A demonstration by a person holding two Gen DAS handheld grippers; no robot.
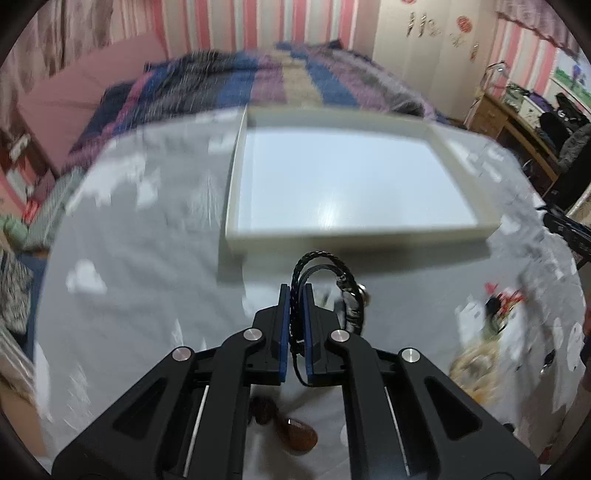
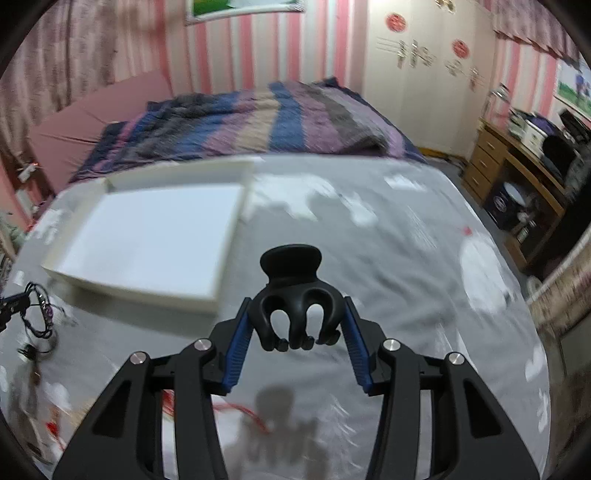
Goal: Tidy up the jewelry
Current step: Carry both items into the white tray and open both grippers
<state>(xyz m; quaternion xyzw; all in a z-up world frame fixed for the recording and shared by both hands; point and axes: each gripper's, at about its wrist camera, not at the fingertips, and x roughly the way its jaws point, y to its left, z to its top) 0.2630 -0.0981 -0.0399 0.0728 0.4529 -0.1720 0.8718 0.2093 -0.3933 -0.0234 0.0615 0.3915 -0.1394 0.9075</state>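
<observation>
My left wrist camera looks steeply down along my fingers, close over the grey bedspread (image 1: 147,258), facing the white tray (image 1: 236,184). My right wrist camera looks the same way from further right; both share tray, bedspread, striped blanket (image 2: 258,118)

Pink-and-white striped wallpaper (image 2: 266,51) covers the far wall, with a framed picture (image 2: 240,9) hung high on it. A bed fills the middle of the room under a striped blanket (image 2: 258,118) of blue, purple and beige bands, beside a pink headboard (image 2: 92,107) (padded, by the look of it). Cream wardrobe doors (image 2: 424,81) carry red round stickers. On the right stands a cluttered wooden desk (image 2: 491,162) with drawers. Patterned pink curtains (image 2: 66,55) hang at the left.
</observation>
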